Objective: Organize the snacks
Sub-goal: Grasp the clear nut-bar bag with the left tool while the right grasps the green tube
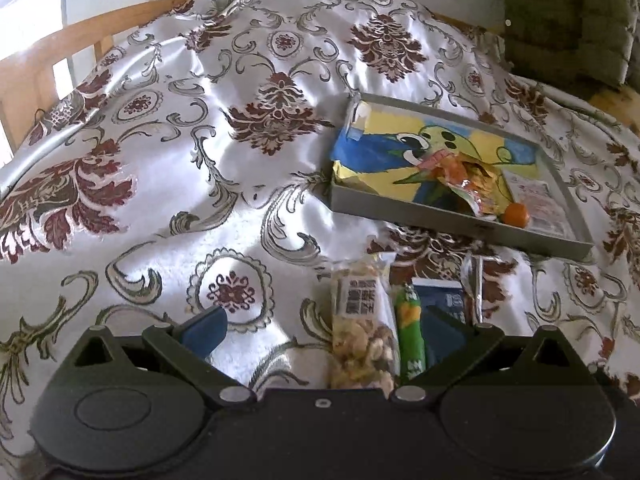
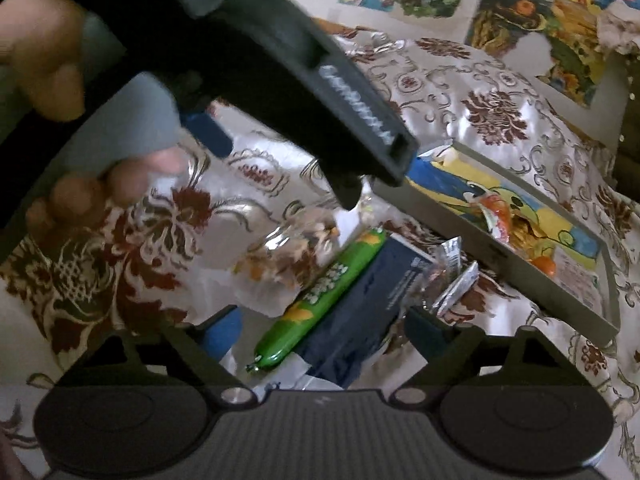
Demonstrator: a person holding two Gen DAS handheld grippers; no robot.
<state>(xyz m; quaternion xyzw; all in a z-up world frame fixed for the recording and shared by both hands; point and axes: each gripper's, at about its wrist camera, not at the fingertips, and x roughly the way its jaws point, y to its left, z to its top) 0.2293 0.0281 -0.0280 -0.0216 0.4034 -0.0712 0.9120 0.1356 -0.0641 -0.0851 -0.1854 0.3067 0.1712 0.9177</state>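
A shallow grey rectangular tray lined with a yellow-and-blue cartoon picture sits on the bench, which is draped in a white satin cloth with maroon and grey scrollwork. At the tray's near right end lie a crumpled orange-and-yellow snack wrapper, a small round orange fruit and a pale pink-printed packet.

Outside it, just in front, lie a clear bag of mixed nuts, a green sausage-shaped stick, a dark blue box and silver foil sachets.

The left tongs are released around the nut bag and stick. The right tongs are also released, over the stick and box.
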